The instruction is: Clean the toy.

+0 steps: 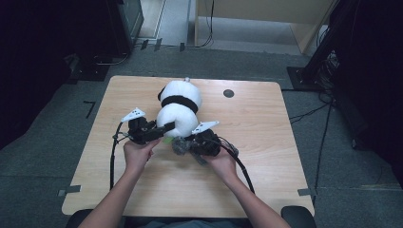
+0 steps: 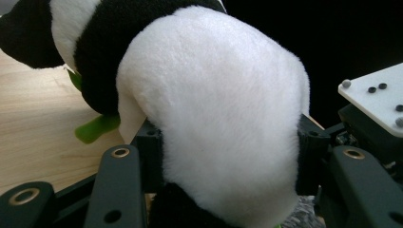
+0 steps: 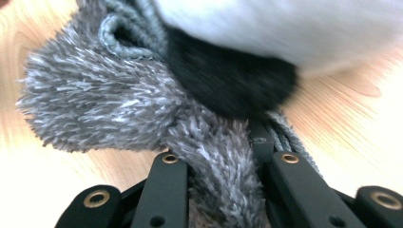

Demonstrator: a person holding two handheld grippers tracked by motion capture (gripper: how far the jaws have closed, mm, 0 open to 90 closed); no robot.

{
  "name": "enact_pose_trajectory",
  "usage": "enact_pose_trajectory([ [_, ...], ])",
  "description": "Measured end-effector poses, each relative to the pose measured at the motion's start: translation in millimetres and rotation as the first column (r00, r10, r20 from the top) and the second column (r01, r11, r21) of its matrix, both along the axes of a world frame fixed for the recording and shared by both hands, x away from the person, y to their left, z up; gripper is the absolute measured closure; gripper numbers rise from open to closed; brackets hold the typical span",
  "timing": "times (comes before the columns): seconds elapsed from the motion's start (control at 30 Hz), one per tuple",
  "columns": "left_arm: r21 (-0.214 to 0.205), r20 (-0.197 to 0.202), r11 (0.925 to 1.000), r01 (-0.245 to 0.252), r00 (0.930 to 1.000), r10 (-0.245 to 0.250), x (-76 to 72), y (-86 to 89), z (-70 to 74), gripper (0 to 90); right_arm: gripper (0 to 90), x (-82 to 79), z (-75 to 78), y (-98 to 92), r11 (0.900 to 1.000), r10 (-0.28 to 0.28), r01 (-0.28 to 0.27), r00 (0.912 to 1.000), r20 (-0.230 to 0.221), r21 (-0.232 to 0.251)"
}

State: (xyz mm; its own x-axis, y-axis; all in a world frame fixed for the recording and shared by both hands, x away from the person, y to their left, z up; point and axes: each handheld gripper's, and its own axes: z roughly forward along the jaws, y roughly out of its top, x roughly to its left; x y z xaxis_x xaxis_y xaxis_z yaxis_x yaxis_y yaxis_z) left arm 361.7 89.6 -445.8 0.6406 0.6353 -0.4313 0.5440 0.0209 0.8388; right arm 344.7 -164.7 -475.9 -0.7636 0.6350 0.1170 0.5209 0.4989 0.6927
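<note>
The plush panda (image 1: 178, 108) lies at frame centre on the table (image 1: 266, 142), just above both grippers. The left gripper (image 1: 167, 128) clamps the panda's white lower body (image 2: 223, 123). The right gripper (image 1: 183, 142) is closed on a grey fuzzy cloth (image 3: 119, 109) beside the panda. No legible writing.

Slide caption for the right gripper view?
Right gripper shut on a fuzzy grey sock beside the plush panda on the wooden table.
</note>
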Motion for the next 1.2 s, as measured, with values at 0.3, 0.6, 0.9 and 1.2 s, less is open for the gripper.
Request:
enact_pose_trajectory([
  [0.3, 0.035, 0.017, 0.9994, -0.007, 0.9998, 0.006, 2.7, 8.1, -1.7, 45.0, 76.0, 9.7, 3.2, -23.2, 0.9979, -0.065, 0.065, 0.9977, -0.02, 0.004],
  [0.6, 0.016, 0.031, 0.9993, -0.033, 0.999, 0.033, 7.3, 26.0, -2.2, 44.8, 75.9, 16.4, 7.7, -45.4, 0.9899, -0.138, 0.138, 0.9903, -0.012, 0.031],
  [0.9, 0.01, 0.033, 0.9985, -0.054, 0.998, 0.054, 14.7, 40.1, -2.6, 44.7, 75.1, 22.8, 20.6, -76.0, 0.971, -0.221, 0.218, 0.975, 0.021, 0.098],
  [1.2, 0.051, 0.036, 0.9953, -0.082, 0.9961, 0.081, 25.8, 58.0, -5.9, 44.6, 75.0, 29.6, 25.5, -102.4, 0.9503, -0.286, 0.28, 0.958, 0.023, 0.135],
])
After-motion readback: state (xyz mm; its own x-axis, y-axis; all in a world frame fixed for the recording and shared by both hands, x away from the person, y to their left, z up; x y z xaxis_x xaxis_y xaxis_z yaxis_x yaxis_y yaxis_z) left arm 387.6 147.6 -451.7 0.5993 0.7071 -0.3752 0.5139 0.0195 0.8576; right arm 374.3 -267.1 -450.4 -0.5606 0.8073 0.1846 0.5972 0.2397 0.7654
